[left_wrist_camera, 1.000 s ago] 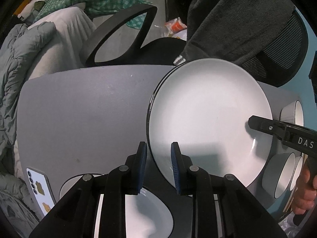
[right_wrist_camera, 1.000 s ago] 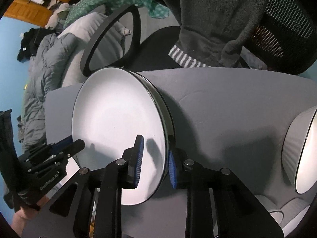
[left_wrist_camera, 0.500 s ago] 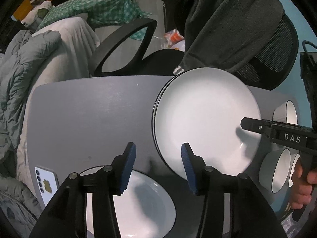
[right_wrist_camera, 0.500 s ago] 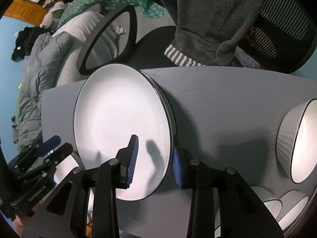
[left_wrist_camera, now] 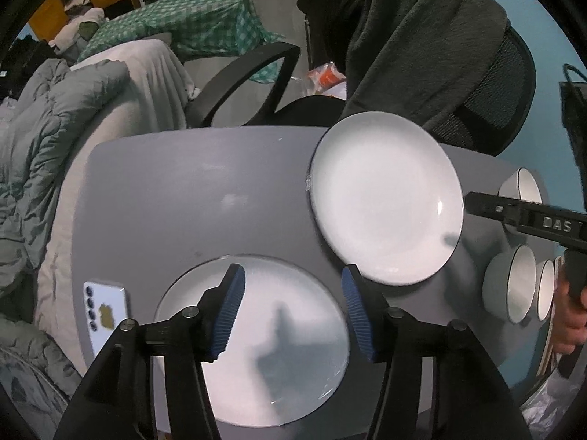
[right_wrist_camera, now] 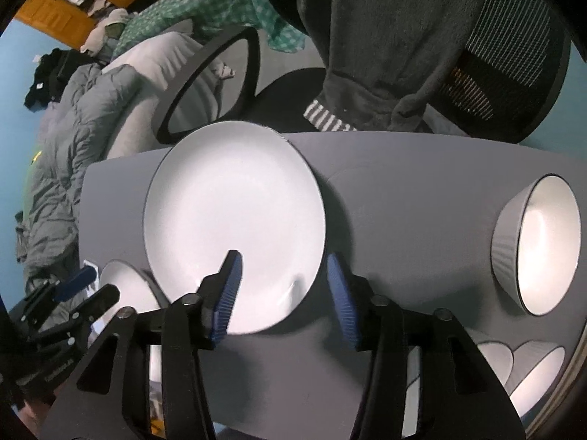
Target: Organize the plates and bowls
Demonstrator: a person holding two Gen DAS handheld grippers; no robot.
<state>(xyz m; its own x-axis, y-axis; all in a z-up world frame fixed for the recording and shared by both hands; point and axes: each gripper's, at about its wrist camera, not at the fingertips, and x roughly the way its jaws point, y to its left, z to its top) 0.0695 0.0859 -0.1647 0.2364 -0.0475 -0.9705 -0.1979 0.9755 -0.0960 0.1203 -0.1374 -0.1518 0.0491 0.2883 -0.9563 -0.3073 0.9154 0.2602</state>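
The left gripper [left_wrist_camera: 291,310] had its blue-padded fingers [left_wrist_camera: 229,313] spread wide and holding nothing, hovering over a white plate [left_wrist_camera: 253,348] that lay flat at the desk's near edge. The right gripper [right_wrist_camera: 282,295] was likewise wide and empty, its left finger over the near rim of a second plate [right_wrist_camera: 234,227], its right finger over bare desk [right_wrist_camera: 403,201]. In the left wrist view that second plate [left_wrist_camera: 385,198] sat toward the far edge of the desk [left_wrist_camera: 183,190], apart from the near plate, with the right gripper's tip [left_wrist_camera: 488,205] just beside its right rim. A ribbed bowl [right_wrist_camera: 535,242] stood near the desk's right edge, and two more bowls [left_wrist_camera: 517,288] sat toward the near right corner. A phone [left_wrist_camera: 104,311] lay near the left edge, beside the near plate. Beyond the far edge stood a chair [left_wrist_camera: 495,84] draped with a dark garment [left_wrist_camera: 403,36].
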